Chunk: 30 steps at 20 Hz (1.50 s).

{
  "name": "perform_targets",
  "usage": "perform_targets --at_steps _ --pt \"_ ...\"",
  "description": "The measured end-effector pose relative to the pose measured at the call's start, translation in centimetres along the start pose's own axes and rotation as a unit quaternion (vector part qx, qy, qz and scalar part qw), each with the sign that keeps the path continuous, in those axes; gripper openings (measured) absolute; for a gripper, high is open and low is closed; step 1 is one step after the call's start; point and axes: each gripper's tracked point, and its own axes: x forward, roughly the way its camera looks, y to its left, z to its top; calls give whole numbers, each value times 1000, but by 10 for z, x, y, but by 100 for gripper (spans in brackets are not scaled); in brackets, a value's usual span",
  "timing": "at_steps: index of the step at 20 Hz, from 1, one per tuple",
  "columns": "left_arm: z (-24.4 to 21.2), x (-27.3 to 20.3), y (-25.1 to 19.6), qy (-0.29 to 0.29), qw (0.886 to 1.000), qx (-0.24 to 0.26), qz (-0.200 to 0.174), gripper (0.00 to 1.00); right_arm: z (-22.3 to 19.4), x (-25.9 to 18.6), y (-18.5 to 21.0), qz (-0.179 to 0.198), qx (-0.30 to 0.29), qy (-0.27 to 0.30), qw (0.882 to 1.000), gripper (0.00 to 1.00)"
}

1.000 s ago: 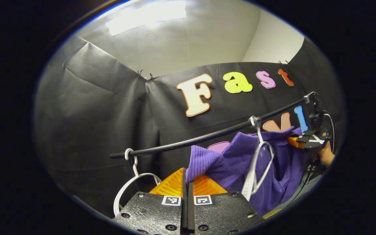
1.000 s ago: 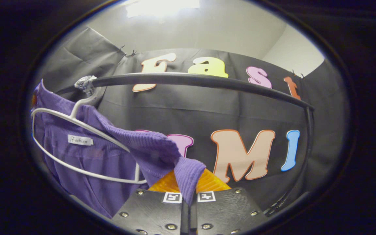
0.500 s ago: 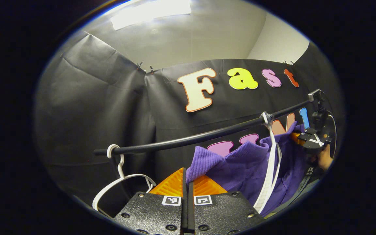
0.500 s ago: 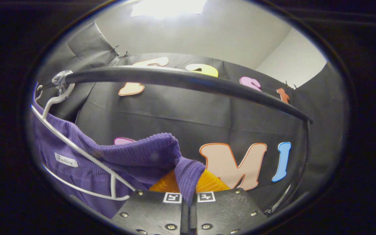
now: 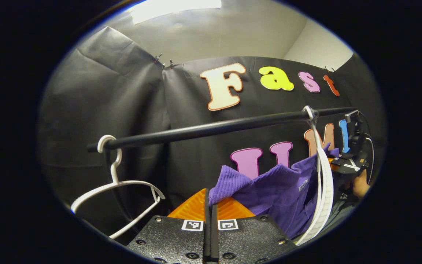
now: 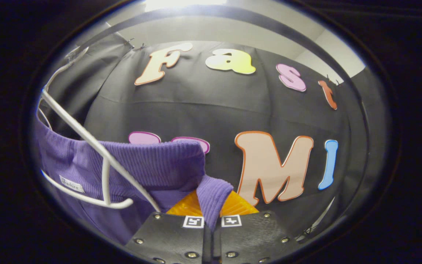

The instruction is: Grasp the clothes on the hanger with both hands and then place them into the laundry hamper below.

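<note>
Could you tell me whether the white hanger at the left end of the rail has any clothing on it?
No, the white hanger hooked on the rail in the left gripper view hangs bare.

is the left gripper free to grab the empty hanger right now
Probably not. The left gripper is shut on the purple top, so it would have to let go first. The empty hanger hangs on the rail to its left, nothing between.

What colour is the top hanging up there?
Purple, with a ribbed knit. The top shows best in the right gripper view, pinched in the claw.
</note>
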Motion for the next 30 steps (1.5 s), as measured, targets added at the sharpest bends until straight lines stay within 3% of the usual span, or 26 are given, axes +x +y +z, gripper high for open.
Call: perform_targets --at_steps 7,9,15,22,30 --pt "-57 -3 4 20 999 -44 -2 0 -65 -13 34 17 32 48 998 3" --pt "-78 -5 5 36 998 -53 0 0 -84 -23 43 27 64 69 995 3" --pt "-129 -24 -1 70 995 -72 -3 0 -133 -54 62 51 82 120 988 3" --pt "-125 -65 -12 65 994 -89 -2 0 -97 -122 56 54 88 97 990 6" --pt "-94 -111 -60 34 993 -100 -45 0 -38 -204 34 62 87 50 993 6"
